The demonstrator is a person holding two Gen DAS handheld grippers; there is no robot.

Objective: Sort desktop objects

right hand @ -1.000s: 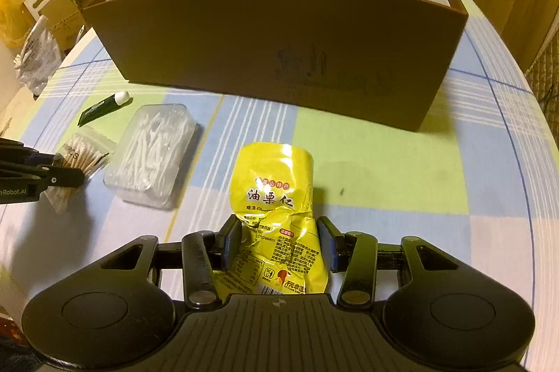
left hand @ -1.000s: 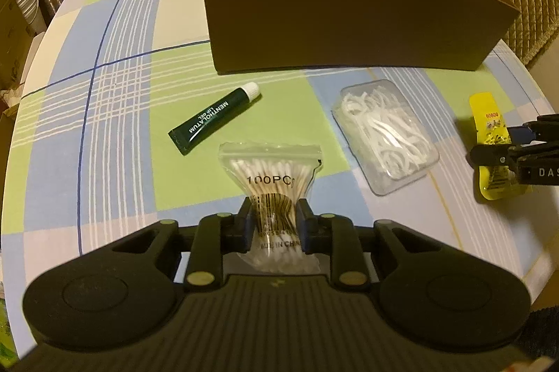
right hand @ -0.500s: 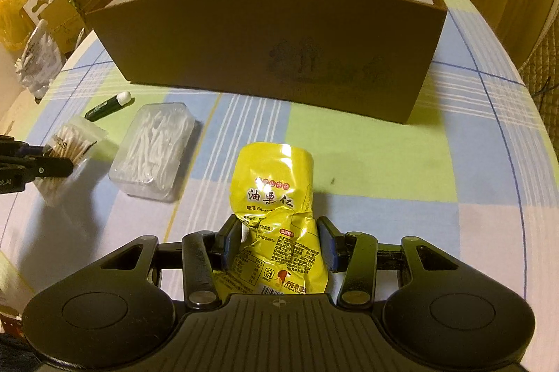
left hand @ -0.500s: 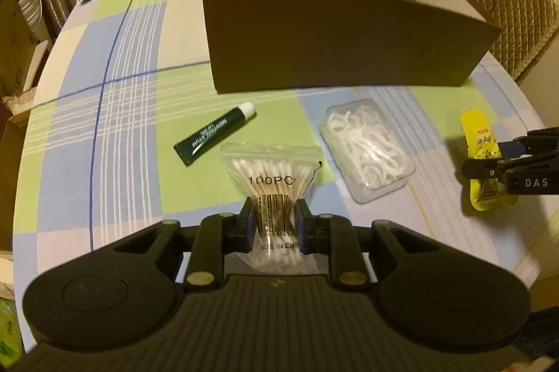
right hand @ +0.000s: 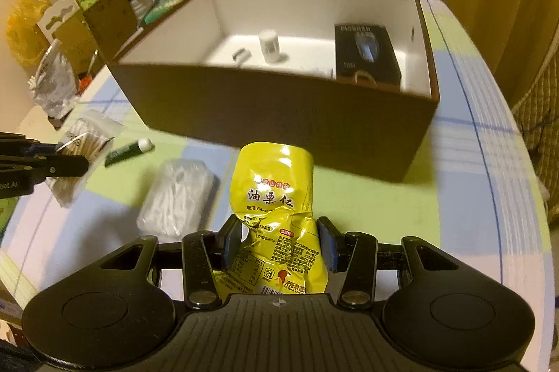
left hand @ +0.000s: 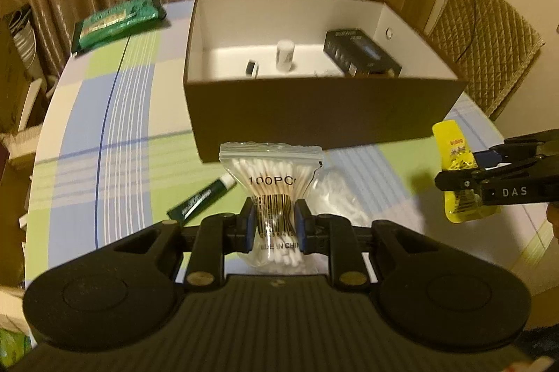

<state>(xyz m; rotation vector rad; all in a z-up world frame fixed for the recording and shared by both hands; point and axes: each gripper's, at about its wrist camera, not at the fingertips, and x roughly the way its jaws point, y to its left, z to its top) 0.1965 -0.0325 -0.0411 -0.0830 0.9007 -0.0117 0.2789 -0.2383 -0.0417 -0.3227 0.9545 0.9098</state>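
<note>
While both packets hang lifted short of the brown box (left hand: 325, 113), we see our left gripper (left hand: 271, 225) clamped on a clear zip bag of cotton swabs (left hand: 270, 176), printed "100PC" over a barcode, its blue pads pinching the bag's waist. Our right gripper (right hand: 277, 241) is clamped on a crinkled yellow snack packet (right hand: 276, 197) bearing red and black Chinese lettering, held upright before the box's near wall.

The box stands open-topped with a white interior; inside it a black carton (right hand: 365, 54) lies by the right wall, a small white bottle (right hand: 269, 46) stands mid-floor, and a small dark item (left hand: 252, 68) sits left of the bottle, too small for us to identify. Between the box's near wall and the grippers, the checked tablecloth (left hand: 115, 134) carries a green tube with a white cap (right hand: 128, 151) and a clear case of white floss picks (right hand: 178, 197). Open cloth stretches left and right of the box. A green packet (left hand: 117, 19) lies beyond the box's left far corner, near the table edge.

The swab bag hides most of the floss case in the left view, and the box's near wall cuts off its front floor.
</note>
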